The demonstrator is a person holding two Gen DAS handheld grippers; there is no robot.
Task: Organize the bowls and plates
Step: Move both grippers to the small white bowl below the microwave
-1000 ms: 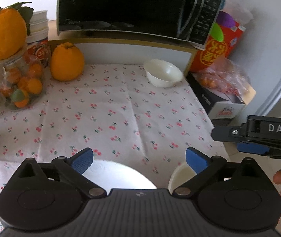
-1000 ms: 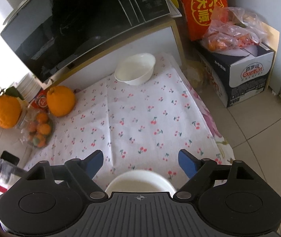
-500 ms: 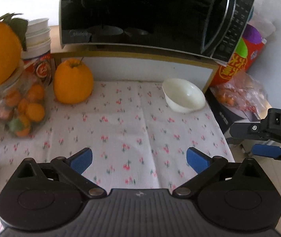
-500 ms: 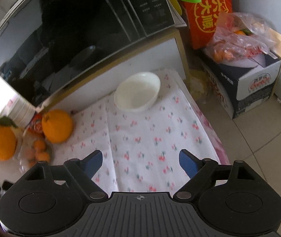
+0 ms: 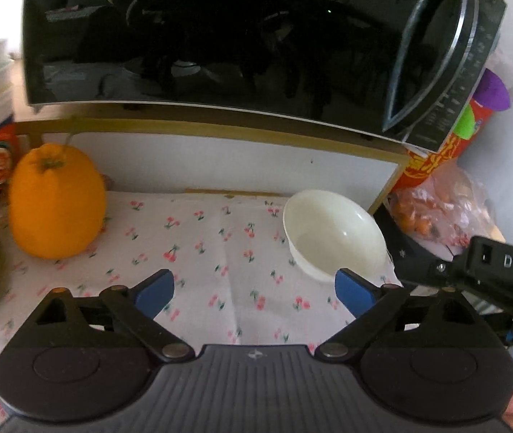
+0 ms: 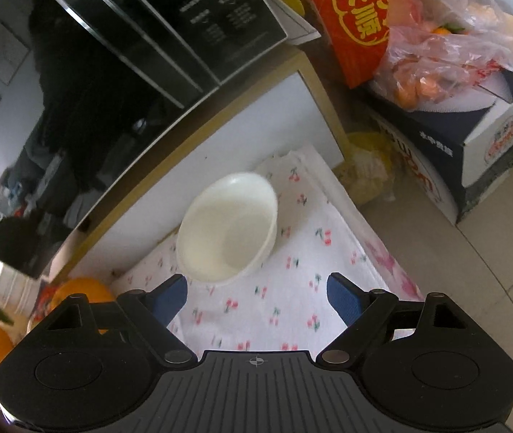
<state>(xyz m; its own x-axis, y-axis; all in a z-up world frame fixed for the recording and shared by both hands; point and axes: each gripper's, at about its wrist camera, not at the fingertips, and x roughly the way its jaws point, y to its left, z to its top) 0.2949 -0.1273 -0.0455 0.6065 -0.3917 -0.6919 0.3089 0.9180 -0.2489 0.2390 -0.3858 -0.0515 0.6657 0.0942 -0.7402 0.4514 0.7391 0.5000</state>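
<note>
Facing the back corner of the worktop (image 5: 198, 252), both claws aim at one white bowl (image 5: 336, 234) that sits upright on the cherry-print cloth, just under the shelf that carries the microwave (image 5: 220, 36) and near the cloth's right edge.

From the right claw (image 6: 256, 297) the bowl (image 6: 227, 231) lies straight ahead and a touch to the left, its near rim just beyond the left blue pad — this claw looks the nearer and better lined up of the two. Its jaws stand wide with nothing between them.

From the left claw (image 5: 254, 288) the bowl sits ahead and off to the right, beyond the right pad, so that hand would have to swing sideways to reach it. Its jaws are closing a little yet remain wide, with only bare cloth between them.

The bowl is round, so no axis matters — only the rim. Both claws tilt steeply down toward the cloth, side by side.

A big orange fruit (image 5: 56, 202) stands well to the left, clear of the path.
</note>
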